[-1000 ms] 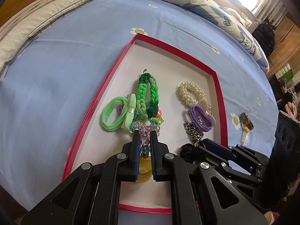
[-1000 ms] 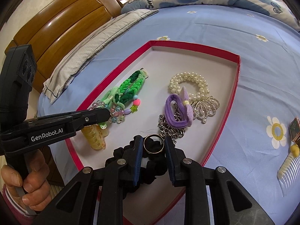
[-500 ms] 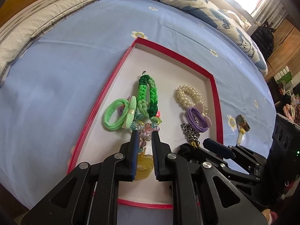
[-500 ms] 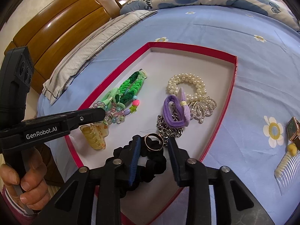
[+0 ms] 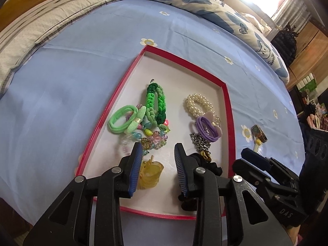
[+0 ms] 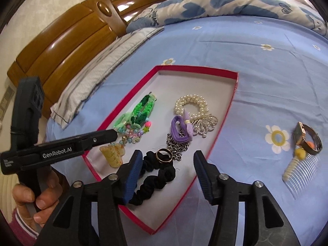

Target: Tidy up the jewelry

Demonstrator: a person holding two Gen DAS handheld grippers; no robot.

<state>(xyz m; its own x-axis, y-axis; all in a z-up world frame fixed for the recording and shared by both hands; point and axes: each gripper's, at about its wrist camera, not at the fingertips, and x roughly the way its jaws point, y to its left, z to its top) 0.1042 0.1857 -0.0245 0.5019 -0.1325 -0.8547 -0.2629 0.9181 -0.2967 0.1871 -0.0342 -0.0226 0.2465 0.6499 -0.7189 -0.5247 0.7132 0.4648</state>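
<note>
Both tongs gape: left gripper (image 5: 157, 153) over the yellow claw clip (image 5: 150, 174), right gripper (image 6: 168, 163) over the gold ring (image 6: 164, 155) on the black scrunchie (image 6: 157, 176), all inside the red tray (image 6: 223, 121) on the bedsheet (image 6: 266, 82)

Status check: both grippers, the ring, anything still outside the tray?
Left gripper open, empty. Right gripper open, ring resting on black scrunchie. Watch and comb on bedsheet outside red tray.

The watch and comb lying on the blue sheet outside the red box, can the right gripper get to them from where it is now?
Probably yes. The right gripper is open and empty, and the watch and comb lie on bare sheet to its right, outside the red box, nothing between.
</note>
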